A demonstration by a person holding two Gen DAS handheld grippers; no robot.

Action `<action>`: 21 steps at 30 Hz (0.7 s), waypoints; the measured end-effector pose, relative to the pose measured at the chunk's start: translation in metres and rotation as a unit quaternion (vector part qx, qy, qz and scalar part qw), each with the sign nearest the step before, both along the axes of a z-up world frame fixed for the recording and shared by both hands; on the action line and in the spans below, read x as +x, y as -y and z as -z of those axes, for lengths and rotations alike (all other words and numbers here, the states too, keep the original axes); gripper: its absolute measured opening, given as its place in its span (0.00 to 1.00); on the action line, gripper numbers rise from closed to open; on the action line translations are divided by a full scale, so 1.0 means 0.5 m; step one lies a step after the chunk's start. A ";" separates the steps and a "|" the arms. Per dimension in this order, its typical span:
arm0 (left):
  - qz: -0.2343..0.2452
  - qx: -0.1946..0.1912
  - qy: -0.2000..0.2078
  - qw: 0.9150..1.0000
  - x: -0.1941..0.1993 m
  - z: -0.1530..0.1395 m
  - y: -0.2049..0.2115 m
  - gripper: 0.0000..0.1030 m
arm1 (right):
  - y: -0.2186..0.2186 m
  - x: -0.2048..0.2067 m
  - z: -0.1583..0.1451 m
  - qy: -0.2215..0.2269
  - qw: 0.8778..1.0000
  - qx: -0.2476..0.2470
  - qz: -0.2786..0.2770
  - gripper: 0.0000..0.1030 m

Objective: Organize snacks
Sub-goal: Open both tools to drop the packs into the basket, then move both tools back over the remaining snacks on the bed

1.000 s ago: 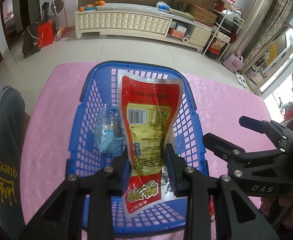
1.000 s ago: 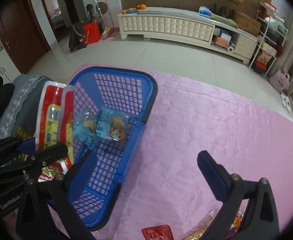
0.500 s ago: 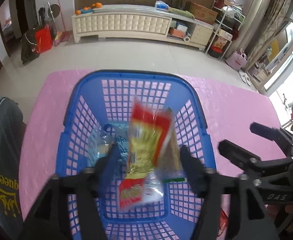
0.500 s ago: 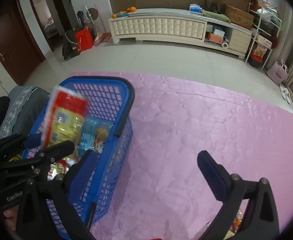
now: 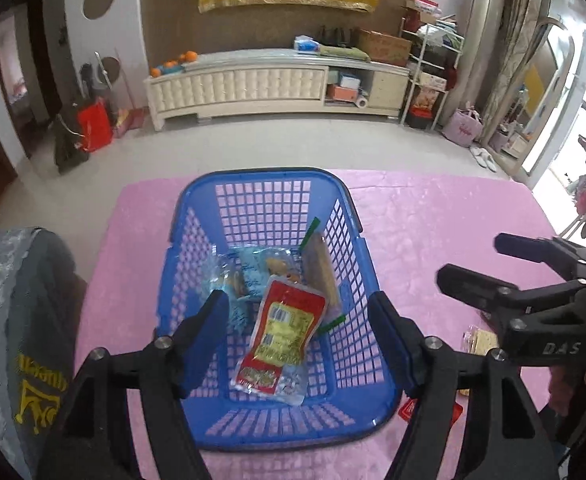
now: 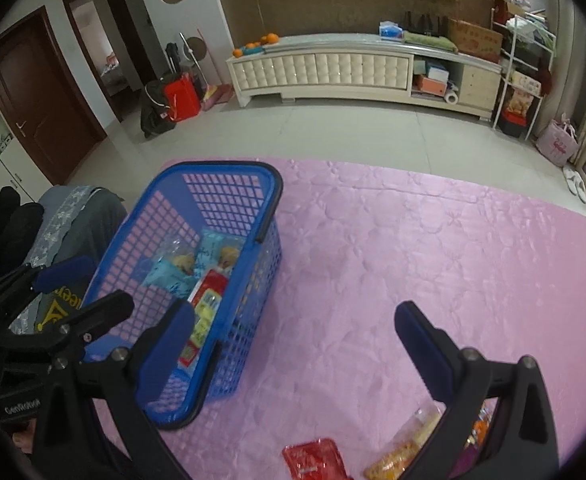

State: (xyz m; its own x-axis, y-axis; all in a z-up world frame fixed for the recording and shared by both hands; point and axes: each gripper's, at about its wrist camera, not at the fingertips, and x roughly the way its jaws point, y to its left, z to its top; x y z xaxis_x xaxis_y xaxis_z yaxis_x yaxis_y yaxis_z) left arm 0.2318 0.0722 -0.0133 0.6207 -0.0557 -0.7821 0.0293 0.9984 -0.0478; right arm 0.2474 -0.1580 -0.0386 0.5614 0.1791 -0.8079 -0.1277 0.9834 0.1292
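A blue mesh basket stands on the pink tablecloth. In it lie a red and yellow snack packet, light blue packets and a long brown packet. My left gripper hovers above the basket's near end, open, nothing between its pads. My right gripper is open over bare cloth to the right of the basket. It also shows at the right edge of the left wrist view as the right gripper. The red packet shows through the basket wall.
Loose snacks lie on the cloth near my right gripper: a red packet, orange-yellow packets and a cracker packet. A grey chair cover stands left of the table. Beyond the table's far edge is bare floor and a white cabinet.
My left gripper opened and let go of the red packet, which fell flat into the basket. Both grippers drew back and up; the right one stayed open.
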 end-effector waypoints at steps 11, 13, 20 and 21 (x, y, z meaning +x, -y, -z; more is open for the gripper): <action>0.015 -0.045 0.036 0.998 -0.128 -0.023 0.044 0.69 | 0.056 -0.130 -0.044 0.029 0.999 -0.006 0.013 0.99; 0.022 -0.043 0.039 0.998 -0.142 -0.022 0.065 0.75 | 0.071 -0.147 -0.046 0.030 0.999 -0.006 0.018 0.99; 0.043 -0.032 0.030 0.998 -0.173 0.003 0.143 0.87 | 0.143 -0.213 -0.040 0.028 0.999 -0.004 0.042 0.99; 0.049 -0.028 0.025 0.998 -0.176 0.010 0.156 0.87 | 0.152 -0.223 -0.036 0.027 0.999 -0.004 0.043 0.99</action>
State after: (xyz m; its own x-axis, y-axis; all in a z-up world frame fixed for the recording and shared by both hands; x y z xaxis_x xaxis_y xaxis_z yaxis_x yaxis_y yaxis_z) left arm 0.1440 -0.0059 -0.0181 0.6484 -0.1597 -0.7444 0.1295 0.9866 -0.0988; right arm 0.1358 -0.2342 -0.0207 0.6169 0.1222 -0.7775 -0.0486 0.9919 0.1174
